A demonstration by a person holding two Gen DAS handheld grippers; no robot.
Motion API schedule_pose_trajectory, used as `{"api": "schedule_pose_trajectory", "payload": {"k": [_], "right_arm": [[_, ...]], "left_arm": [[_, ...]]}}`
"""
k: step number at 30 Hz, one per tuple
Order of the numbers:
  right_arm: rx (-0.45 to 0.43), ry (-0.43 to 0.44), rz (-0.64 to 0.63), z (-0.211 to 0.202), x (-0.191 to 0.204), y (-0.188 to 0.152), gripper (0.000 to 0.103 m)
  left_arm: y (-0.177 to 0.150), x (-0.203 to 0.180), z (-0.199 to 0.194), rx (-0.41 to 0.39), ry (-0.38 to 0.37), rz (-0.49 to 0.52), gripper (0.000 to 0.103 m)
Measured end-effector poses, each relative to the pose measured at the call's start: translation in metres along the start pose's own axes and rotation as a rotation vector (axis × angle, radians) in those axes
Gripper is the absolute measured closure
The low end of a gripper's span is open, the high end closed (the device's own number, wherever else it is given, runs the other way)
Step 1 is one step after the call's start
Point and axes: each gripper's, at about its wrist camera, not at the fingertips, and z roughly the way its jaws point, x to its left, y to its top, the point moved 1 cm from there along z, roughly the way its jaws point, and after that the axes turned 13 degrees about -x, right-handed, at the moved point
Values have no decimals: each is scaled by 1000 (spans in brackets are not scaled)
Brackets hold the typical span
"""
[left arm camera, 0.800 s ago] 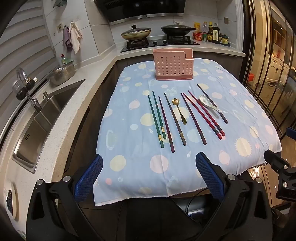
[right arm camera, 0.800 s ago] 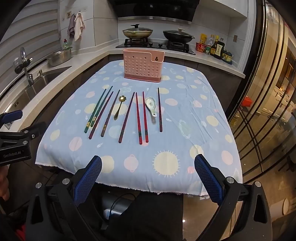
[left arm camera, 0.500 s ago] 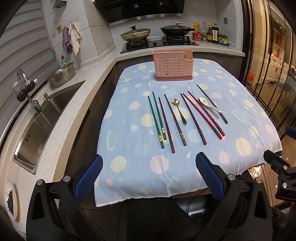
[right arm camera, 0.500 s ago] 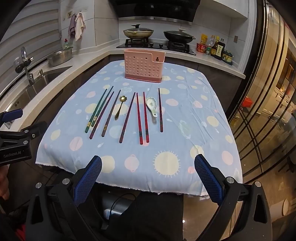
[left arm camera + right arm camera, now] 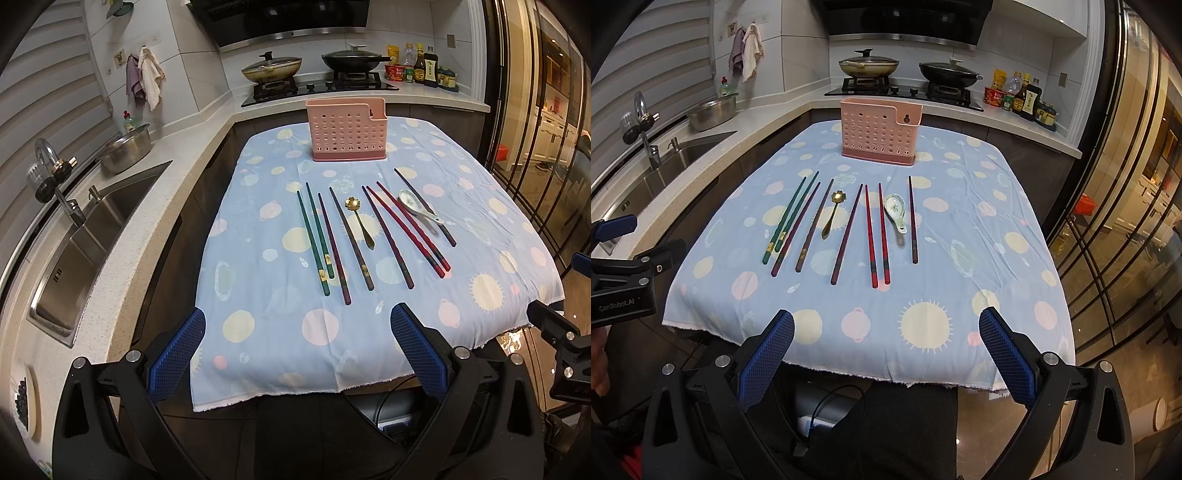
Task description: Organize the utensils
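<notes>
While both my left gripper [image 5: 295, 347] and right gripper [image 5: 886, 347] hung wide and empty, nothing was sorted. Coloured lacquered chopsticks [image 5: 871, 236] lay in a row on the dotted blue cloth [image 5: 960, 229], presumably for picking singly. Beyond stood the perforated pink plastic holder [image 5: 879, 129].

1. My left gripper [image 5: 297, 349] has two fingers faced with blue pads [image 5: 173, 356] in a fine diamond-grid texture.
2. Each pad sits on a matte black angular frame with triangular cut-outs, fixed by round silver screws [image 5: 133, 356].
3. My right gripper [image 5: 886, 350] is built the same: blue textured pads [image 5: 1006, 356], black arms, silver screws [image 5: 1051, 357].
4. Seen from the right wrist view, the left unit's black body carries grey "GenRobot.AI" lettering [image 5: 617, 305] and a blue fingertip.
5. Bare skin of my left hand [image 5: 598, 369] shows at the frame edge below that body.
</notes>
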Motion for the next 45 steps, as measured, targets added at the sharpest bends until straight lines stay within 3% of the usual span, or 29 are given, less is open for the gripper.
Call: {"api": "schedule_pose_trajectory", "payload": {"k": [45], "right_arm": [[-5,1,-3,-2,0,-1,7]], "left_arm": [[-1,1,-3,-3,4,5,7]]}}
